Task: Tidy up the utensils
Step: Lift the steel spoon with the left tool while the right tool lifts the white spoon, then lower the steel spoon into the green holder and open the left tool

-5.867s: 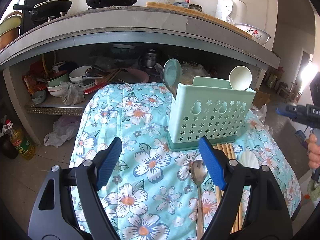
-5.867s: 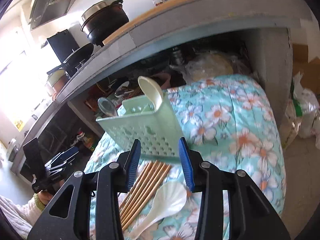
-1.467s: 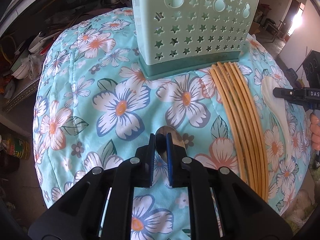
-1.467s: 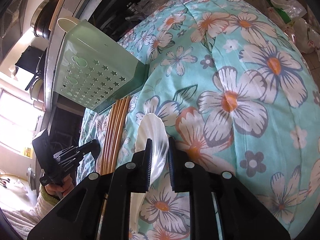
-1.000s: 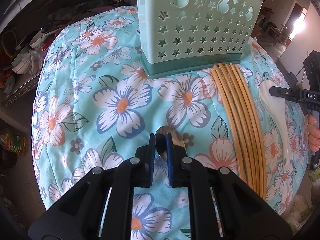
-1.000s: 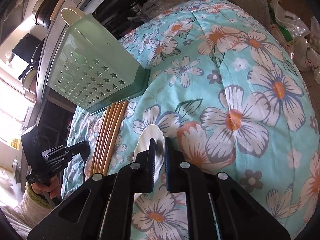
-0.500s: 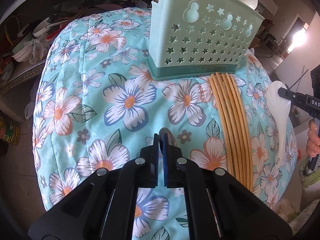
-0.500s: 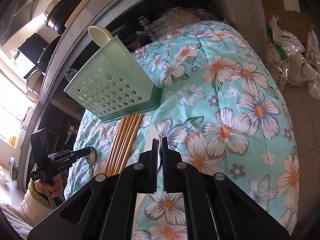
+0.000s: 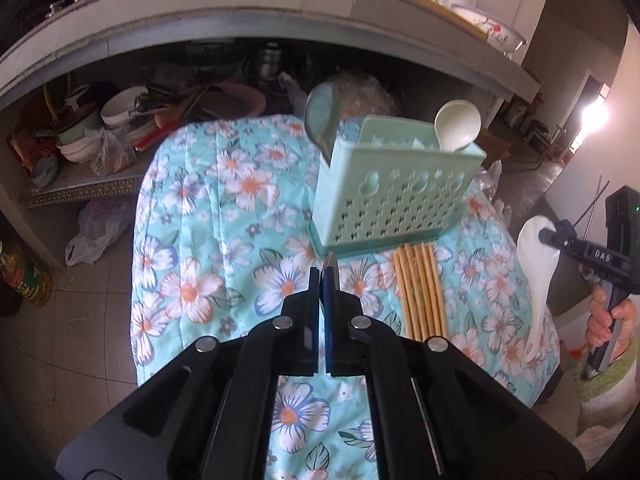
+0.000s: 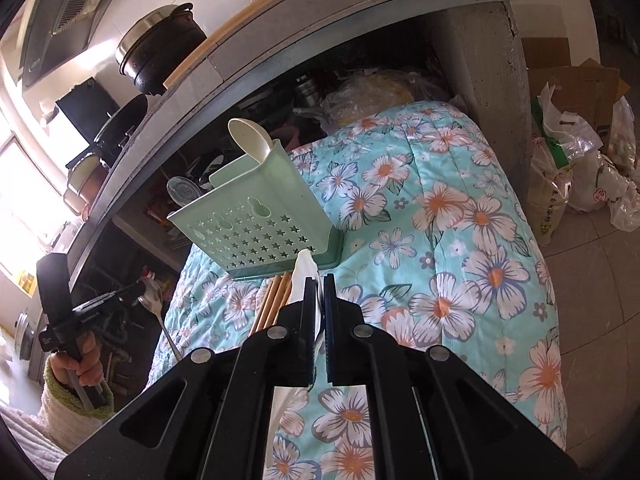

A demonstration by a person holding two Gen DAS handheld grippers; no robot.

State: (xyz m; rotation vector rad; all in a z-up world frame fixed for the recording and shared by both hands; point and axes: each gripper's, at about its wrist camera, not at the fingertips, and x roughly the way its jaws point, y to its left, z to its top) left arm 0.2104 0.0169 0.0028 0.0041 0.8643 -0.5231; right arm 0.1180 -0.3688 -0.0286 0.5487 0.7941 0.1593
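My left gripper (image 9: 321, 274) is shut on a metal spoon (image 10: 152, 299), held in the air above the floral quilt (image 9: 248, 240); only the spoon's tip (image 9: 330, 260) shows past the pads in the left wrist view. My right gripper (image 10: 319, 280) is shut on a white ceramic spoon (image 10: 303, 270), which hangs at the quilt's right side (image 9: 536, 268). The mint-green utensil caddy (image 9: 396, 196) stands upright ahead of both, with a metal ladle (image 9: 322, 118) and a cream spoon (image 9: 458, 124) in it. Several wooden chopsticks (image 9: 420, 288) lie in front of the caddy.
A concrete counter (image 9: 240, 12) overhangs the far end of the quilt, with a cluttered shelf of bowls (image 9: 116, 112) under it. An oil bottle (image 9: 24, 276) stands on the floor at left. Plastic bags and a cardboard box (image 10: 568, 92) lie at right.
Both grippers, open above the spoons at first, closed on them and have lifted them off the quilt. The caddy now appears farther and lower in both views.
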